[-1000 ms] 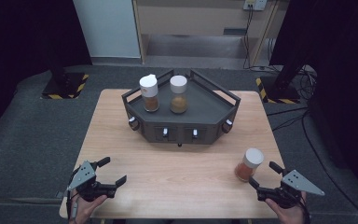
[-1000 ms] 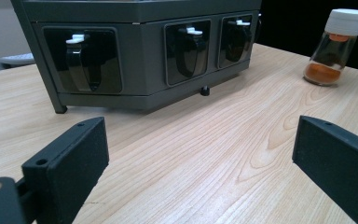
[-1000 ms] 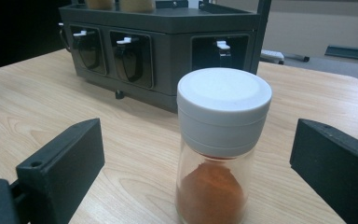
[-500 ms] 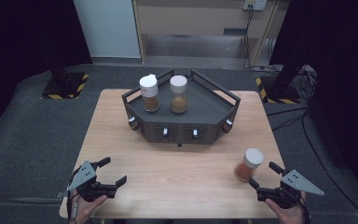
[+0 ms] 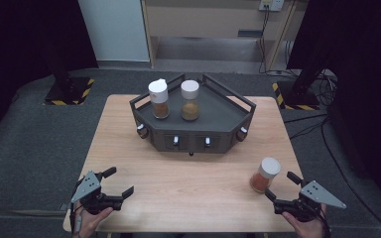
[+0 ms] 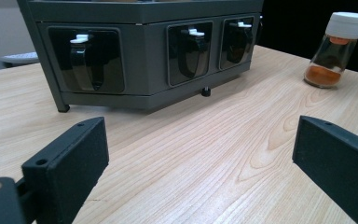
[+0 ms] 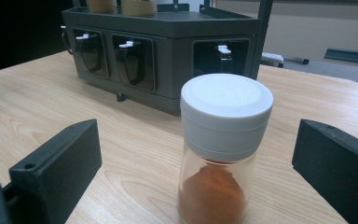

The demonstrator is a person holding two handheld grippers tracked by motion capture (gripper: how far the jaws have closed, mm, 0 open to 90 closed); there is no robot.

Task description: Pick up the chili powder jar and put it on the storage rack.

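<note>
Surface: light wooden table (image 5: 188, 178), grain visible.
Far centre: dark grey angled rack (image 5: 194, 130), on small feet.
Near right: white-capped spice jar (image 5: 265, 174), upright, orange powder.

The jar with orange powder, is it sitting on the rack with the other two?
No, the jar stands alone on the table, near the right gripper.

White-capped jar (image 7: 221, 154) of orange powder, dark grey rack (image 5: 193, 124), pale wood-grain table (image 5: 188, 183), black grippers.
</note>
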